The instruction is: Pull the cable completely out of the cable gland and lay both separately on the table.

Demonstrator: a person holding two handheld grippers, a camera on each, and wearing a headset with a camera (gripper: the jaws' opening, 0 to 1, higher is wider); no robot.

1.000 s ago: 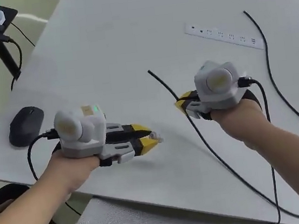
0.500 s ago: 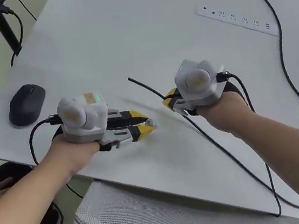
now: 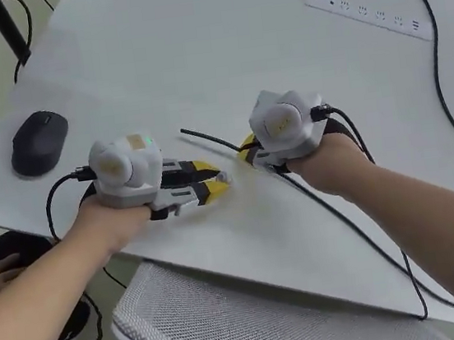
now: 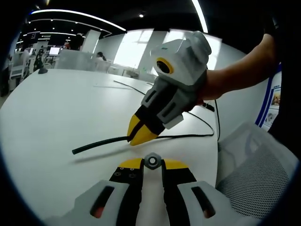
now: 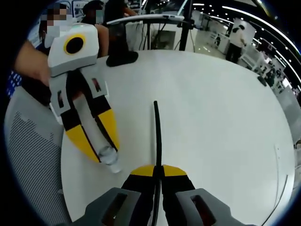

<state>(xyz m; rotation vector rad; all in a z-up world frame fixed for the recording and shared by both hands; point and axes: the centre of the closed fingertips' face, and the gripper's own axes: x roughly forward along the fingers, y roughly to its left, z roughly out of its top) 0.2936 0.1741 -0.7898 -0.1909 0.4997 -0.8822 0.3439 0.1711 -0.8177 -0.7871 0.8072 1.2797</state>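
My left gripper (image 3: 214,183) is shut on the small pale cable gland (image 3: 224,177), which sits at its yellow jaw tips just over the white table (image 3: 196,49). The left gripper view has the gland (image 4: 152,161) end-on between the jaws. My right gripper (image 3: 246,153) is shut on the black cable (image 3: 207,140) a short way to the right. The cable's free end (image 5: 155,104) sticks out bare past the right gripper (image 5: 157,172) and over the table. The gland (image 5: 110,160) and cable are apart, side by side. The cable's long tail (image 3: 359,237) trails toward the near table edge.
A black mouse (image 3: 39,142) lies at the table's left edge. A white power strip (image 3: 369,13) and another black cable (image 3: 438,69) lie at the far right. A grey mesh chair (image 3: 230,327) stands just below the near table edge.
The head view has shifted. The two grippers have drawn a little closer together, and each keeps its hold. The cable's free end lies flatter toward the left.
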